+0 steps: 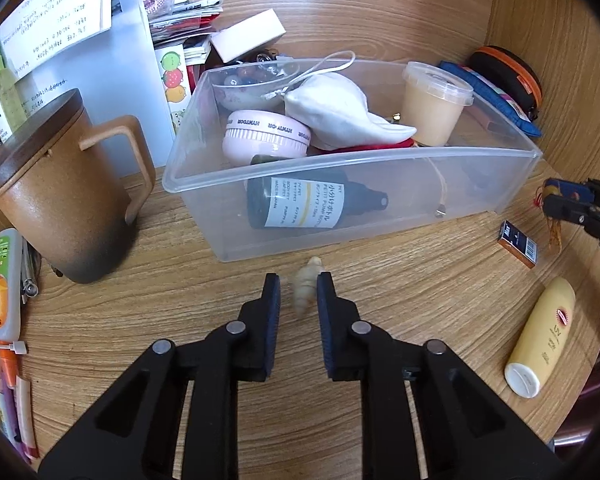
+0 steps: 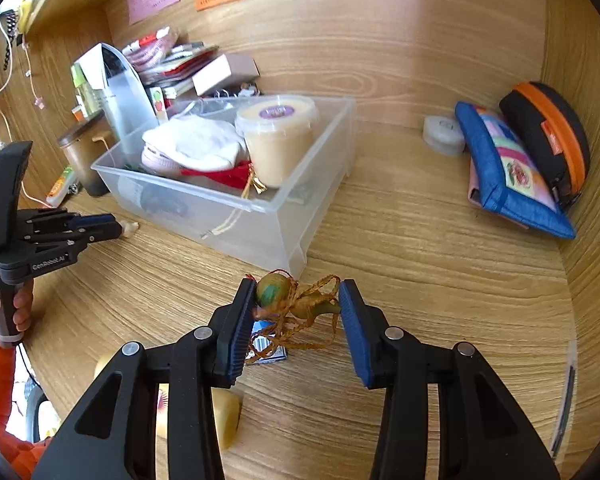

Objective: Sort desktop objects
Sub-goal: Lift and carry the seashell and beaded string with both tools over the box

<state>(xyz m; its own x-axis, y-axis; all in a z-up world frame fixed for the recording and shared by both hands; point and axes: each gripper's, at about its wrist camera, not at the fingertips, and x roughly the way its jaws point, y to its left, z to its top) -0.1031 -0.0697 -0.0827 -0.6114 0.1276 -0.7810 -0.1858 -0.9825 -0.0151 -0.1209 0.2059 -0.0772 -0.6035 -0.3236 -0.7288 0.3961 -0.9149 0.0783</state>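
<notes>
A clear plastic bin [image 1: 380,216] stands on the wooden desk and holds a dark bottle [image 1: 300,204], a pink round case [image 1: 266,138], a white pouch [image 1: 340,112] and a lidded cup [image 1: 434,104]. My left gripper [image 1: 299,284] is just in front of the bin, its jaws closed around a small cream figurine [image 1: 307,286], which looks blurred. My right gripper [image 2: 298,300] is near the bin's corner [image 2: 296,256], holding a green-and-orange gourd charm with orange cords [image 2: 296,300] between its jaws above the desk.
A brown lidded mug [image 1: 56,196] stands to the left of the bin, with tubes and pens beside it. A yellow lotion bottle [image 1: 542,336] and a small dark box [image 1: 518,243] lie on the right. A blue pouch [image 2: 508,172] and black-orange case [image 2: 548,136] lean in the right corner.
</notes>
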